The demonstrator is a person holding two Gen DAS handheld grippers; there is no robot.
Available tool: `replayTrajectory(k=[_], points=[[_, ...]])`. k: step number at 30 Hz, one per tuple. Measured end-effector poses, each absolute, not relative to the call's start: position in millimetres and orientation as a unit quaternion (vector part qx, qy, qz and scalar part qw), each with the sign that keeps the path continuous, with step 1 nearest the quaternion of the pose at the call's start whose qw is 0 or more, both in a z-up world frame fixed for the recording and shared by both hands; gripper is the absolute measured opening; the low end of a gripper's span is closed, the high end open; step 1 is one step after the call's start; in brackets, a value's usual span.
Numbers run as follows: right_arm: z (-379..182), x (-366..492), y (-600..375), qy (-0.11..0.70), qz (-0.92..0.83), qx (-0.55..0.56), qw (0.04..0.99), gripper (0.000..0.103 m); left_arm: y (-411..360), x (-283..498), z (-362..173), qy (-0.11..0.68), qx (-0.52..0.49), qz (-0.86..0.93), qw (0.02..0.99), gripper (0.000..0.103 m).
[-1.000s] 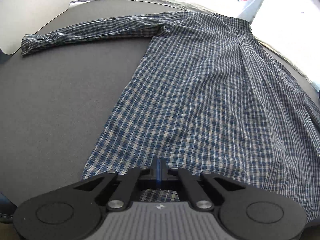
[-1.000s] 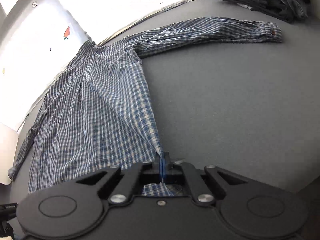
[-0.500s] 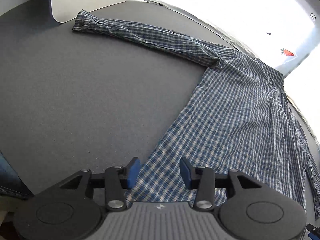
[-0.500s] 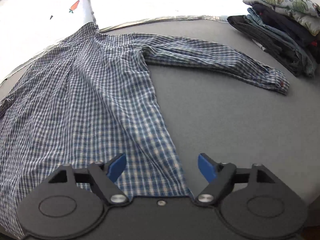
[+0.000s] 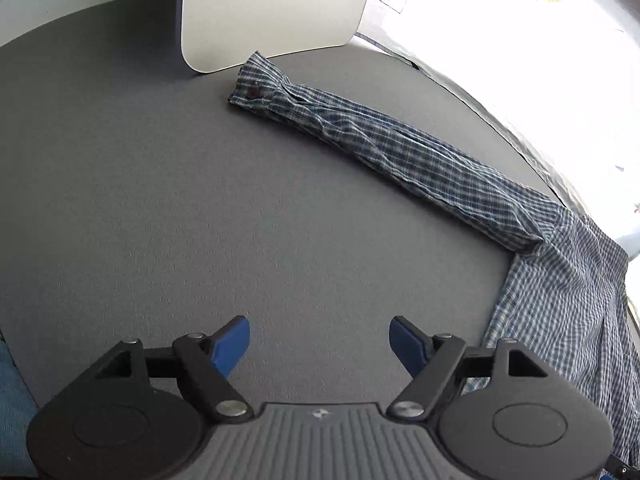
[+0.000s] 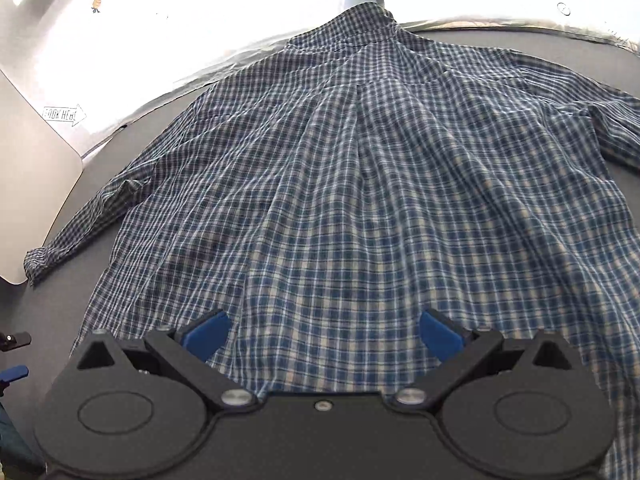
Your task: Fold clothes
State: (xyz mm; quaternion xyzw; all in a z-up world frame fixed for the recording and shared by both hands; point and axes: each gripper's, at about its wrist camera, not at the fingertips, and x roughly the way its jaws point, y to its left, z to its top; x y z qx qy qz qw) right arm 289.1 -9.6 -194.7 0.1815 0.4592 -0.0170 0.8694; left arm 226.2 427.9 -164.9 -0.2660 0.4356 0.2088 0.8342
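At the left, the sleeve (image 5: 384, 148) is stretched toward the white board (image 5: 272, 12), and the left gripper (image 5: 320, 344), released and empty, is held over bare grey table (image 5: 120, 200); the cuff is best taken squarely. The plaid shirt (image 6: 360, 184) is spread flat beneath the released right gripper (image 6: 324, 336). One second earlier, both grippers were clenched on the hem.

In the right wrist view we lose the plaid shirt (image 6: 360, 184) hem beneath the right claw (image 6: 322, 334), and its right sleeve runs off the frame edge. The left view crops the shirt's body.
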Motion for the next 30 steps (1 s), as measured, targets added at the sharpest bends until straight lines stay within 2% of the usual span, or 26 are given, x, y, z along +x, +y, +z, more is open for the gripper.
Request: replayTrajectory(k=[13, 19, 24, 25, 26, 27, 29, 30], points=[[-207.1, 322.2, 9.3, 0.486, -0.063, 0.14, 0.86, 0.103, 520.2, 318.9, -170.2, 0.4, -0.28, 0.303, 0.818, 0.081], [-210.9, 330.3, 21.3, 0.489, -0.088, 0.106, 0.861, 0.103, 535.0, 344.0, -176.3, 0.388, -0.311, 0.296, 0.816, 0.081], [-214.7, 335.6, 31.9, 0.486, -0.105, 0.076, 0.864, 0.103, 531.4, 368.9, -182.8, 0.377, -0.287, 0.296, 0.829, 0.079], [-215.5, 336.2, 33.1, 0.484, -0.108, 0.073, 0.865, 0.103, 528.2, 373.6, -184.3, 0.376, -0.27, 0.303, 0.833, 0.071], [-216.0, 336.2, 33.0, 0.482, -0.11, 0.075, 0.866, 0.103, 524.5, 378.1, -185.9, 0.376, -0.249, 0.31, 0.837, 0.057], [-216.3, 336.6, 33.0, 0.48, -0.11, 0.074, 0.867, 0.103, 521.0, 382.8, -186.6, 0.378, -0.232, 0.311, 0.841, 0.051], [-216.4, 337.1, 32.9, 0.479, -0.11, 0.074, 0.868, 0.103, 514.1, 392.2, -187.2, 0.382, -0.201, 0.307, 0.848, 0.018], [-216.4, 337.3, 32.9, 0.479, -0.11, 0.074, 0.868, 0.103, 510.9, 394.9, -186.2, 0.378, -0.201, 0.303, 0.851, 0.016]])
